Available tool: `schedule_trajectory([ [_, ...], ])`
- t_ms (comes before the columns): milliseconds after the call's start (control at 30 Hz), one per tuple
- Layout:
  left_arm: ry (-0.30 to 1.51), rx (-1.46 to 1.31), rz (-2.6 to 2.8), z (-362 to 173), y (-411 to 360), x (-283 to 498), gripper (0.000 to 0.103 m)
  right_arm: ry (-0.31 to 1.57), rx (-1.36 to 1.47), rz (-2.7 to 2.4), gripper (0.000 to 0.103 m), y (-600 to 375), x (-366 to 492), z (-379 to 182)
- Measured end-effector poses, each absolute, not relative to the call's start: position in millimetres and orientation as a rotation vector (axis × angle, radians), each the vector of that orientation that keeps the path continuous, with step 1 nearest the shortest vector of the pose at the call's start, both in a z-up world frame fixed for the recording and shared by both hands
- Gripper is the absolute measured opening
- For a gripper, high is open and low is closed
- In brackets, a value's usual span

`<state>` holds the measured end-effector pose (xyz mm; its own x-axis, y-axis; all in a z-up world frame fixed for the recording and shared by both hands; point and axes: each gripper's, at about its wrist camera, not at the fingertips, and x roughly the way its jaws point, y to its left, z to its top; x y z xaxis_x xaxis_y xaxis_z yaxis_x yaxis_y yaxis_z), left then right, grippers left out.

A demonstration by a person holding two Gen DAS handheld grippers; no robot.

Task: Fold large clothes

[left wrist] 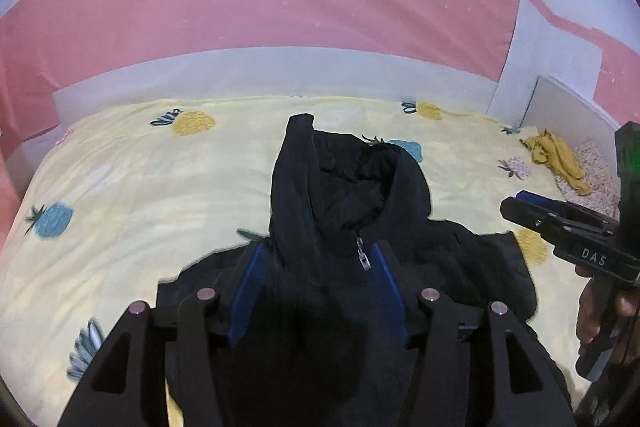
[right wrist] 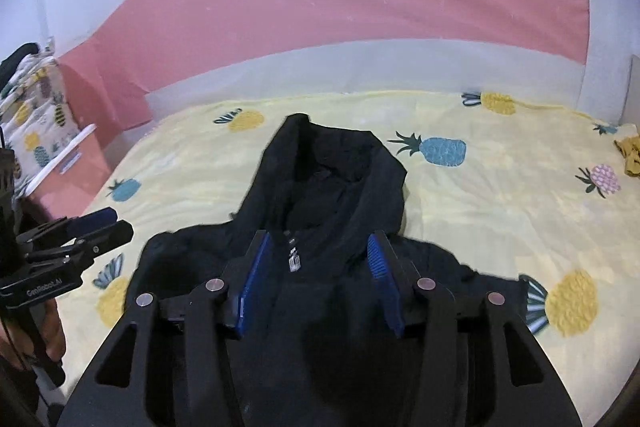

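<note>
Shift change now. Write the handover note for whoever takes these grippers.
Left gripper: open, empty, above the black hooded jacket.
Right gripper: open, empty, also over it.
Jacket lies front up on the pineapple bedsheet, zip pull up near the collar, hood toward the wall.
Done: jacket laid out, parts hidden by the grippers.
Left: no fold visible yet.

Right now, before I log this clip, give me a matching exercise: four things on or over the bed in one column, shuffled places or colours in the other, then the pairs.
Things:
1. black hooded jacket
2. zipper pull
3. mustard garment
4. left tongs

Descriptions:
A. crumpled at the bed's far right corner
B. open, blue pads, over the jacket's chest
C. spread on the pineapple sheet, hood pointing away
D. silver, at the collar's base

Pairs: 1-C, 2-D, 3-A, 4-B
</note>
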<state>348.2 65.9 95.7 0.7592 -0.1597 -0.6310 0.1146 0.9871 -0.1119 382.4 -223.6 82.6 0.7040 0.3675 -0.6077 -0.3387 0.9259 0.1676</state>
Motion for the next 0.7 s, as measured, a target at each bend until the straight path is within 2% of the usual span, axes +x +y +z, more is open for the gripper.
schedule_trajectory([
  [300, 0.781, -0.017, -0.082, 54, 61, 470, 0.057, 0.796, 0.087, 0.317, 0.050, -238, 493, 42],
  [700, 0.846, -0.067, -0.073, 5, 67, 584, 0.057, 0.894, 0.077, 0.340, 0.050, -217, 600, -2],
])
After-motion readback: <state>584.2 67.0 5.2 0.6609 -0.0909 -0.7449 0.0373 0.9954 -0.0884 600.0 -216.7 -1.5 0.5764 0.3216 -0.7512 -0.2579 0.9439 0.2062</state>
